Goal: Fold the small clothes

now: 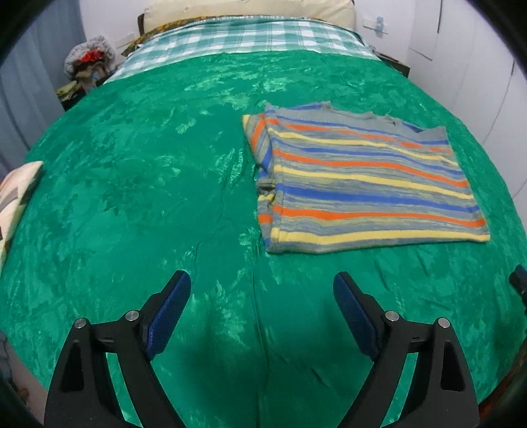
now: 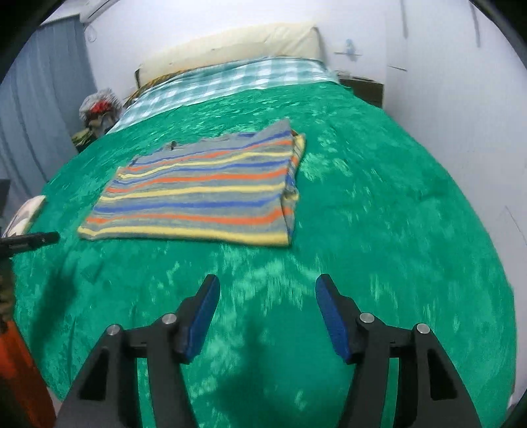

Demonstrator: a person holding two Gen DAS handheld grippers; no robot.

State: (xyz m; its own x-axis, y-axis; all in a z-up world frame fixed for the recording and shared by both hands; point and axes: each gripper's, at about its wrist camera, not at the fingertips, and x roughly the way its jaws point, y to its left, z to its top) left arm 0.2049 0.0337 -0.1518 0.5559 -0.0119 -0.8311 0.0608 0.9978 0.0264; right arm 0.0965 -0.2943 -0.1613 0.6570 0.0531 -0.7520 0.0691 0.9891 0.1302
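Observation:
A small striped shirt (image 1: 365, 177), grey with orange, yellow and blue bands, lies flat on the green bedspread (image 1: 148, 197) with one side folded over. In the right wrist view the striped shirt (image 2: 204, 194) lies ahead and to the left. My left gripper (image 1: 262, 283) is open and empty, held above the bedspread, near and left of the shirt's hem. My right gripper (image 2: 266, 284) is open and empty, near and right of the shirt. A tip of the left gripper shows at the left edge of the right wrist view (image 2: 33, 238).
A checked sheet (image 1: 250, 36) and a cream pillow (image 1: 250, 11) lie at the head of the bed. A heap of clothes (image 1: 89, 62) sits beside the bed at the far left. A patterned cushion (image 1: 16, 194) lies at the left edge. White walls stand to the right.

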